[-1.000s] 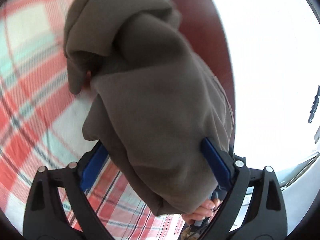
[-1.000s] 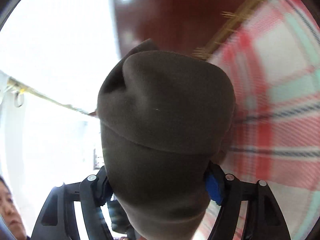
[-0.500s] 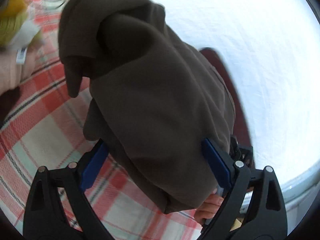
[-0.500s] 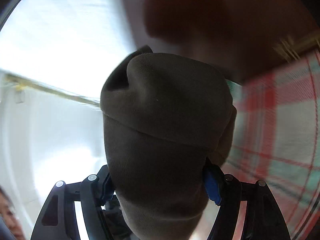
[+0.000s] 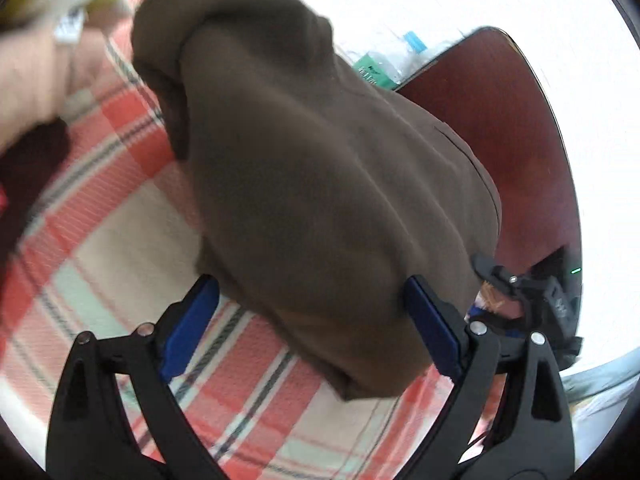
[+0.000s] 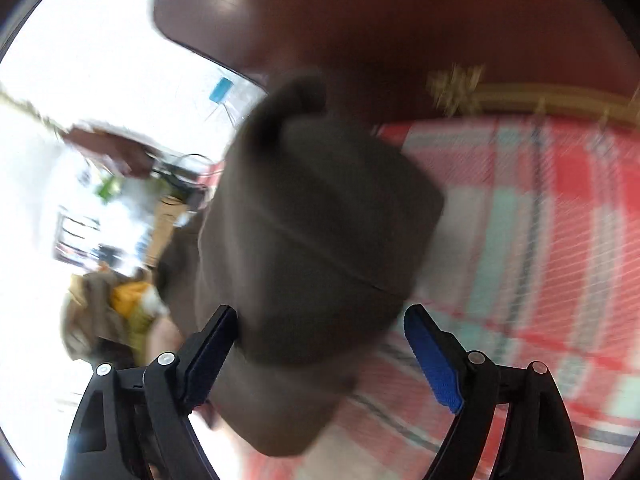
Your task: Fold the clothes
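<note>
A bundled brown garment [image 5: 328, 184] lies across my left gripper [image 5: 310, 280], whose blue-padded fingers [image 5: 434, 330] stand wide apart, open, with the cloth draped over and between them. In the right wrist view the same brown garment [image 6: 320, 240], blurred by motion, sits over my right gripper [image 6: 320, 309]. That gripper is open too. The cloth leans on its left finger [image 6: 212, 344] and stands apart from the right pad [image 6: 434, 364]. Below both lies the red, white and teal plaid cloth [image 5: 120, 208]. The garment's underside is hidden.
A dark red-brown panel [image 5: 504, 128] rises behind the plaid surface, also seen as the panel [image 6: 380, 20] with a yellow fringe edge [image 6: 540, 98]. A blurred hand [image 5: 36, 80] holds something yellow and white at upper left. Room clutter [image 6: 120, 240] shows left.
Both views have swung. In the right wrist view the garment has slid left, opening a gap at the right pad. The red-brown panel has come back into the left wrist view.
</note>
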Demonstrator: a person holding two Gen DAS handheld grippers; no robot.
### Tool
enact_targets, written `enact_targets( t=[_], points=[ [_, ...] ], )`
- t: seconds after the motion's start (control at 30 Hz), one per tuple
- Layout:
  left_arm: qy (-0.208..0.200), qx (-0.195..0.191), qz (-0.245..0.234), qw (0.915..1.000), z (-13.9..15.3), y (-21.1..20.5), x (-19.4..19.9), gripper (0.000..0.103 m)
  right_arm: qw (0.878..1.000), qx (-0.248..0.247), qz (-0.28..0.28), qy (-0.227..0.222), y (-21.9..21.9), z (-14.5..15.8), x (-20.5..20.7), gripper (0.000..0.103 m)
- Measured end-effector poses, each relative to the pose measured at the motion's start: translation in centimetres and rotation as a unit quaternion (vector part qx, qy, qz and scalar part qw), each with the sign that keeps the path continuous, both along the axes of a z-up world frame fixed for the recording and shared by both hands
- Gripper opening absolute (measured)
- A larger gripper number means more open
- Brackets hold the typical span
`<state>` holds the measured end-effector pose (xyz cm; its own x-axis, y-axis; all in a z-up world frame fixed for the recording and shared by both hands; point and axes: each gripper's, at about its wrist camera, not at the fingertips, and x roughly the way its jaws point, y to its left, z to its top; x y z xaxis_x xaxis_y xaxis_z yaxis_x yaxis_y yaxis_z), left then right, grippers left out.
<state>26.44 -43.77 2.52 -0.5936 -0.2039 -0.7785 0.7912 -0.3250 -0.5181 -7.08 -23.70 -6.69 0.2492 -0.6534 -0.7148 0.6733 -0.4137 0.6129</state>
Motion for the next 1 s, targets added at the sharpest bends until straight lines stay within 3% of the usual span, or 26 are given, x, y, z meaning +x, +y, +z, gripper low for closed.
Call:
enact_targets(
  t=[0.13,0.2,0.27,0.33,0.5,0.67,1.0],
  points=[
    [-0.045,-0.024,-0.015,0.9986,1.2,0.9,1.1,0.094,0.994,-0.007,0.016,0.112,2.6,4.4,3.4,0.088],
    [-0.075,-0.051,-0.021,0.9957,2.0,1.9,0.4,0.094,0.985,-0.01,0.026,0.17,5.4,6.5,5.9,0.096],
    [-0.097,-0.073,-0.027,0.9922,2.9,3.2,0.1,0.095,0.976,-0.021,0.042,0.211,4.5,7.8,7.9,0.103],
    [-0.104,-0.083,-0.034,0.9905,3.5,3.3,-1.4,0.097,0.968,-0.037,0.057,0.241,4.8,8.4,10.1,0.103],
    [-0.12,-0.116,-0.037,0.9853,5.1,4.6,-1.8,0.098,0.959,-0.054,0.066,0.272,5.1,10.4,13.2,0.103],
    [-0.129,-0.145,-0.036,0.9803,6.7,6.2,-1.0,0.101,0.959,-0.052,0.069,0.271,4.7,10.1,14.6,0.103],
    [-0.166,-0.216,-0.034,0.9615,9.4,8.7,-0.3,0.102,0.956,-0.052,0.07,0.279,5.4,10.2,15.2,0.103]
  ],
)
